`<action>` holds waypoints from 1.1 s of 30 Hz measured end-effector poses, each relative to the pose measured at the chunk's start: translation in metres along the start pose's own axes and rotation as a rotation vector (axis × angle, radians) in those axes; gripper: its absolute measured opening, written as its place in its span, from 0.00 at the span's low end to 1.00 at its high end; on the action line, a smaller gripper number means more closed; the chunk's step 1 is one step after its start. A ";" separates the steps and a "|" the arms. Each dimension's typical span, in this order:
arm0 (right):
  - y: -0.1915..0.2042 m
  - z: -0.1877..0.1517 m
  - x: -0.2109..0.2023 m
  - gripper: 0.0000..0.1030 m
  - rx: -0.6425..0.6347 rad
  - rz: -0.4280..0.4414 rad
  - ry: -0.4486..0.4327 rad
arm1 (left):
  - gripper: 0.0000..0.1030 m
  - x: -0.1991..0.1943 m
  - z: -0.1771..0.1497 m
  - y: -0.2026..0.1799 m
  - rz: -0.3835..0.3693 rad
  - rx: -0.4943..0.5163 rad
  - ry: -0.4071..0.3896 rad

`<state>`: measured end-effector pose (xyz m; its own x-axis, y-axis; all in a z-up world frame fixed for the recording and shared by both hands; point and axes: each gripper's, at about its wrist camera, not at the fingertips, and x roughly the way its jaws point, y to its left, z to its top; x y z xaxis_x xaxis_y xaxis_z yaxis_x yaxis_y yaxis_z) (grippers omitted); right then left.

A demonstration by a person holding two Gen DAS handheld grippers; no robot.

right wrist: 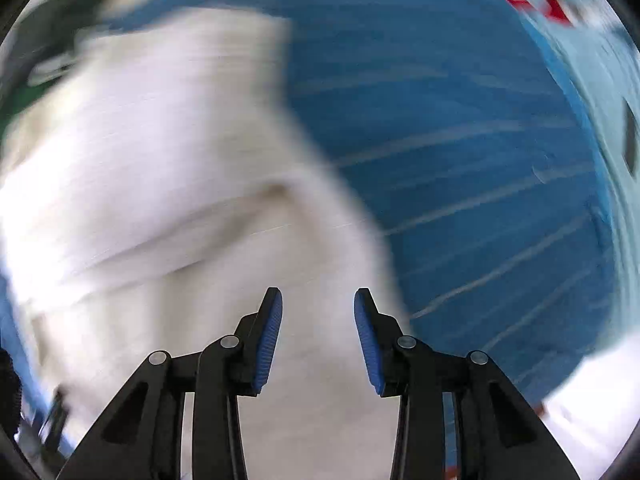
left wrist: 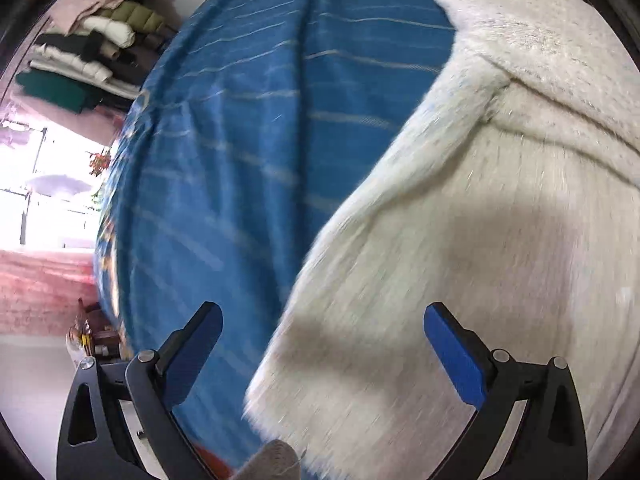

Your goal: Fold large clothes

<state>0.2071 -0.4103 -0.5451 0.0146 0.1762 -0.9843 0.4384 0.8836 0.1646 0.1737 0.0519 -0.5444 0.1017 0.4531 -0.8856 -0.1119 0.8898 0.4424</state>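
Observation:
A large fluffy white garment (left wrist: pixel 480 216) lies on a blue striped bedsheet (left wrist: pixel 248 152). In the left wrist view it fills the right half, with a fold across its upper part. My left gripper (left wrist: pixel 322 322) is open wide and empty, just above the garment's left edge. In the blurred right wrist view the white garment (right wrist: pixel 168 184) fills the left and centre, on the bedsheet (right wrist: pixel 460 152). My right gripper (right wrist: pixel 318 308) is open and empty over the garment's right edge.
A pile of folded clothes (left wrist: pixel 92 40) sits at the far left beyond the bed. A bright window (left wrist: pixel 48 200) is on the left. A dark green item (right wrist: pixel 48 40) lies past the garment's top. A light blue cloth (right wrist: pixel 592 80) runs along the right.

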 end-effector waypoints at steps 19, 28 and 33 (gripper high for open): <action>0.110 -0.073 0.079 0.07 -0.140 0.129 0.264 | 1.00 -0.016 -0.040 0.025 -0.030 -0.031 0.023; 0.107 -0.027 0.062 0.18 -0.054 0.186 0.231 | 1.00 -0.013 0.039 -0.012 0.006 0.036 -0.136; 0.078 -0.007 0.027 0.19 0.007 0.171 0.160 | 1.00 0.053 0.099 -0.034 0.107 0.051 -0.090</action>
<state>0.2357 -0.3335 -0.5580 -0.0534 0.3899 -0.9193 0.4482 0.8320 0.3268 0.2809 0.0508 -0.5923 0.1803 0.5466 -0.8178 -0.0764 0.8367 0.5424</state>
